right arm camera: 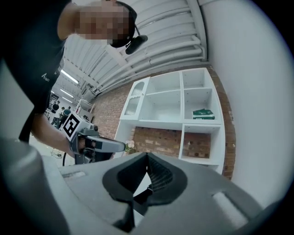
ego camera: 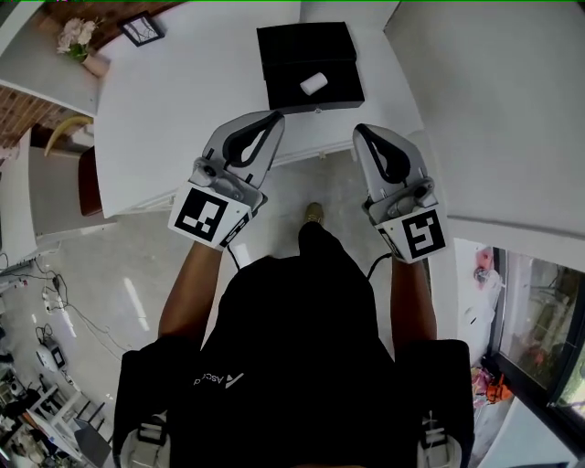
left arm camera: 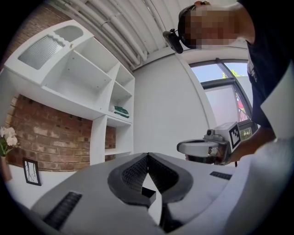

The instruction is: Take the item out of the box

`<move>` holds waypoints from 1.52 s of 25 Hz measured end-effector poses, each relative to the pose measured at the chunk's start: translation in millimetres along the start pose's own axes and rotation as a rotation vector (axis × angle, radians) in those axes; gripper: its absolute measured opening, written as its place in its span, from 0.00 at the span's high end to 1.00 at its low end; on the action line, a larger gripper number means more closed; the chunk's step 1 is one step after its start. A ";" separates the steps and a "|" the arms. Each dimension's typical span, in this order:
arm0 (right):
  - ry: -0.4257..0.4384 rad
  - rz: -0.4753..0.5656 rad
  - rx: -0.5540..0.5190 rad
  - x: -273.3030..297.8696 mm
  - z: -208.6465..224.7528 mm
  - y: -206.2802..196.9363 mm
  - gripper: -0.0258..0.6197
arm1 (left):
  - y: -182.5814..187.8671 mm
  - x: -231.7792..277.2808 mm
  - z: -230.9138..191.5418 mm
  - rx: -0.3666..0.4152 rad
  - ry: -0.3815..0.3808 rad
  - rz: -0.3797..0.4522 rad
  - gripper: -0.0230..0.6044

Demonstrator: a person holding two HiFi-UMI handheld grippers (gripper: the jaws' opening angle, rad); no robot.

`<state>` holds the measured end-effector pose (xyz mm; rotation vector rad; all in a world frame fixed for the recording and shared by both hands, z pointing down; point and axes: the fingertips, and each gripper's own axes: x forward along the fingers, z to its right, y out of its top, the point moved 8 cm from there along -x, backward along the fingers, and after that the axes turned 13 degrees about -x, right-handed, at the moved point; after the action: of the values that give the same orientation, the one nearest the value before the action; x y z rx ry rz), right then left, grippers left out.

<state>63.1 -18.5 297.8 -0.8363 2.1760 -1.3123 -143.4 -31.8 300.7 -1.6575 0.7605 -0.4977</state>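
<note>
A black box (ego camera: 309, 41) lies open at the far side of the white table (ego camera: 174, 110) in the head view. A small white cylinder-shaped item (ego camera: 313, 84) rests in its near half. My left gripper (ego camera: 277, 117) is held over the table's near edge, short of the box, shut with nothing in it. My right gripper (ego camera: 359, 130) hangs beside it at the same height, also shut and empty. In the left gripper view the left gripper's (left arm camera: 147, 156) jaws meet at their tips, pointing up at the room. The right gripper view shows the right gripper's (right arm camera: 147, 155) jaws pressed together too.
A framed picture (ego camera: 143, 28) and a pot of flowers (ego camera: 78, 37) stand at the table's far left corner. A white shelf unit (left arm camera: 92, 92) stands against a brick wall. A white wall (ego camera: 494, 101) runs along the table's right side. The person stands at the near edge.
</note>
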 end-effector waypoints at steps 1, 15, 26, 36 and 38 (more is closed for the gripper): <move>0.009 0.001 0.004 3.4 9.6 -6.6 0.96 | -2.4 11.6 -3.4 0.007 0.009 -0.015 0.96; 0.129 -0.010 0.065 41.6 96.5 -79.3 0.96 | -57.0 139.1 -57.2 0.056 0.124 -0.354 0.96; 0.084 -0.034 0.107 46.0 109.9 -100.0 0.96 | -114.9 185.7 -89.7 0.122 0.140 -0.662 0.83; 0.042 -0.049 0.148 44.0 120.6 -114.8 0.96 | -170.8 222.8 -114.3 0.157 0.173 -0.983 0.63; 0.037 -0.053 0.152 42.2 123.2 -119.4 0.96 | -181.0 228.4 -118.7 0.143 0.181 -1.028 0.62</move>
<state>145.2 -166.7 347.6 -0.8205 2.0639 -1.5100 -27.1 -258.7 485.1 -1.7929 -0.0776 -1.3911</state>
